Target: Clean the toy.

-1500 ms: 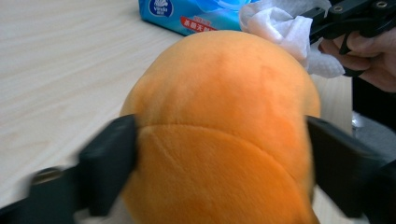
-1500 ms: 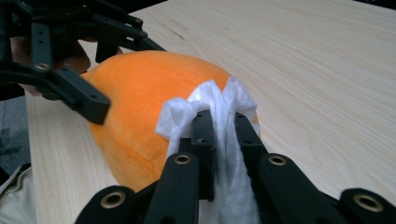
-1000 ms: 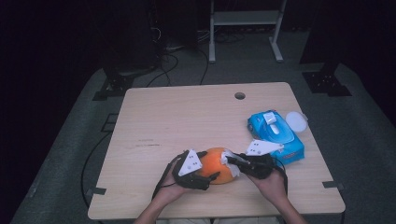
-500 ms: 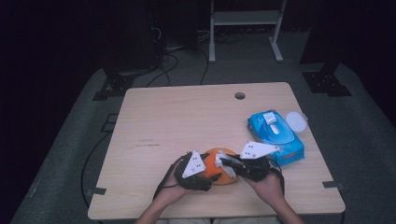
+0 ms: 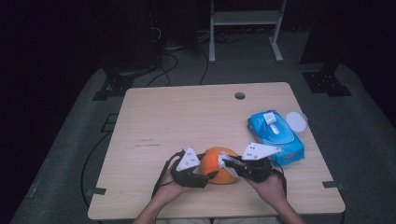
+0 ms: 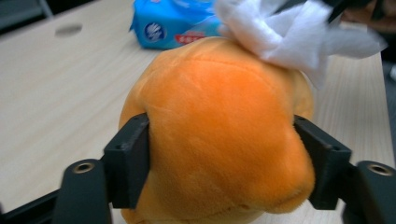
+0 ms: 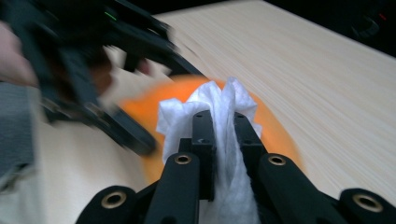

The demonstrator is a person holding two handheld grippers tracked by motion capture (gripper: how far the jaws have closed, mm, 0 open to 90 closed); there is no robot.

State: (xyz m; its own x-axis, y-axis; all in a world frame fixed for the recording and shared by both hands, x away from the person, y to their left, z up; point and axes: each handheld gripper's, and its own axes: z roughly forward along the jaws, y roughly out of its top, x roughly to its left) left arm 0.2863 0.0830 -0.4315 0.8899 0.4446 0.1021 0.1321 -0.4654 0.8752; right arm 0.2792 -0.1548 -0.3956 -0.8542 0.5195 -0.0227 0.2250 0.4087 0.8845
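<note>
An orange plush toy (image 5: 218, 164) sits on the wooden bench (image 5: 187, 121) near its front edge, at about 6 o'clock in the high view, between the person's two hands. The left gripper (image 6: 224, 172) comes at it from the 9 o'clock side; its fingers (image 6: 128, 163) have just been closing and now press on the toy's two flanks, the soft body bulging a little between them in the left gripper view. The right gripper (image 7: 223, 130) comes in from the 3 o'clock side, its fingers clamped on a white wipe (image 7: 219, 107), whose crumpled end lies against the top of the toy. In the left gripper view the same wipe (image 6: 289, 35) rests on the toy's upper right shoulder, at about 1 o'clock. The right gripper view is blurred, so how firmly the wipe presses on the plush is hard to judge. A blue pack of wipes (image 5: 275, 135) lies on the bench at about 3 o'clock, near the right gripper, with a round white lid (image 5: 297, 121) just beyond it at the bench's right edge.
</note>
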